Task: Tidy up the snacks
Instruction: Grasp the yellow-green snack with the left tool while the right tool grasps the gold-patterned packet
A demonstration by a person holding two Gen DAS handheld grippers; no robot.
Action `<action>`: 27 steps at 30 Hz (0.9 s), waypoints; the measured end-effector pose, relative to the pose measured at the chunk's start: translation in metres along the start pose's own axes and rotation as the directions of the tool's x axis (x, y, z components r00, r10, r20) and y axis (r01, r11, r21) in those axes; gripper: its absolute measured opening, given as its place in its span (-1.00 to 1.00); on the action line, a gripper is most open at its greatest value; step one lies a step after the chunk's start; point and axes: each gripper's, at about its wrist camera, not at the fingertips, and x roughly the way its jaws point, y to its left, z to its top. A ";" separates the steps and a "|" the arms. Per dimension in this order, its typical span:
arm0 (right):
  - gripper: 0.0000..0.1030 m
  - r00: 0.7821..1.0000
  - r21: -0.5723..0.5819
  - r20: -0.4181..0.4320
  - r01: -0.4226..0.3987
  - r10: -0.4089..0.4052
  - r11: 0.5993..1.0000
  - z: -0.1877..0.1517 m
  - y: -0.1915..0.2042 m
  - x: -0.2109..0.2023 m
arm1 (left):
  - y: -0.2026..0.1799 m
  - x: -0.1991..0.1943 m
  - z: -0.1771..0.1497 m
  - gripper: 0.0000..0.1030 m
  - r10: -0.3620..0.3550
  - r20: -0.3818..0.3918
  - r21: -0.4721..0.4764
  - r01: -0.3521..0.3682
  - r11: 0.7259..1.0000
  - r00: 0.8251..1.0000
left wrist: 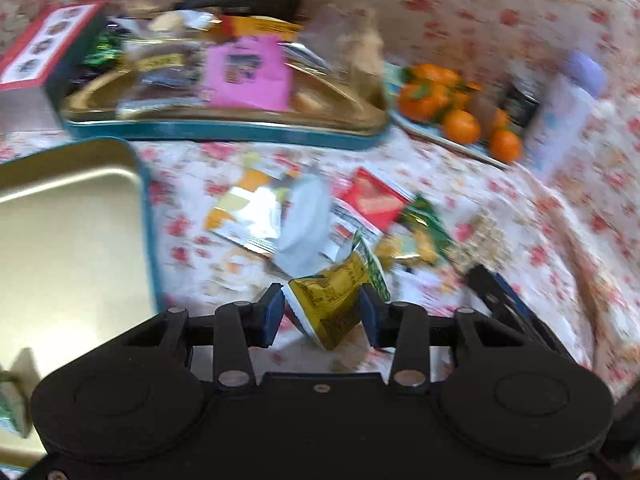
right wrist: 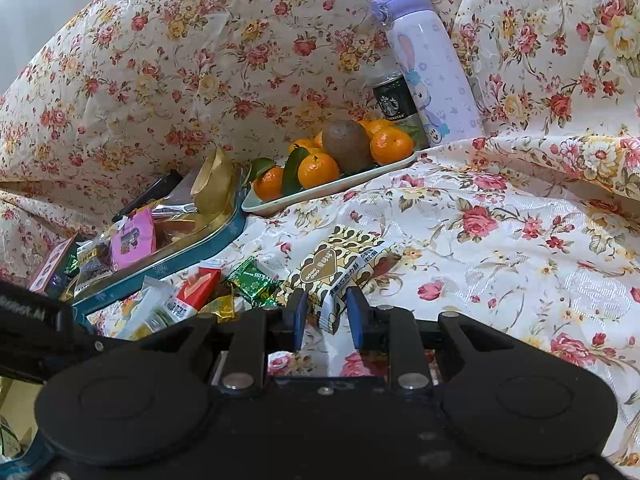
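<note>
Two tins sit upper and middle left: the blue tin (left wrist: 224,130) is piled with snacks, a pink packet (left wrist: 248,74) among them; the tin lid (left wrist: 72,216) shows bare gold. Your left tool (left wrist: 322,314) clamps a yellow packet (left wrist: 328,300) at bottom centre. Your right tool (right wrist: 326,314) straddles a chocolate wafer packet (right wrist: 344,268), not visibly squeezing. A plate (right wrist: 320,196) holds oranges (right wrist: 318,170); behind, a "Starbucks" can (right wrist: 394,106).

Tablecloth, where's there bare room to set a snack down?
Bare tablecloth lies right of the brown patterned packet, below the fruit plate. The gold tin lid is bare too. Crowded: the loose snack pile and filled tin.
</note>
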 end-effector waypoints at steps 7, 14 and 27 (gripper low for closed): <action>-0.51 1.000 -0.001 0.001 0.000 0.000 1.000 0.000 0.001 0.000 | -0.008 -0.024 -0.011 -0.12 0.022 0.098 0.173 -0.039 0.984 0.995; -0.50 1.000 -0.001 0.001 0.001 -0.001 1.000 0.000 0.001 0.001 | -0.031 -0.025 -0.020 -0.01 -0.017 0.127 0.478 -0.046 0.877 0.992; -0.50 1.000 -0.001 0.003 0.001 -0.001 1.000 0.000 0.001 0.000 | -0.053 0.005 -0.027 0.02 0.077 0.110 0.661 -0.131 0.739 0.991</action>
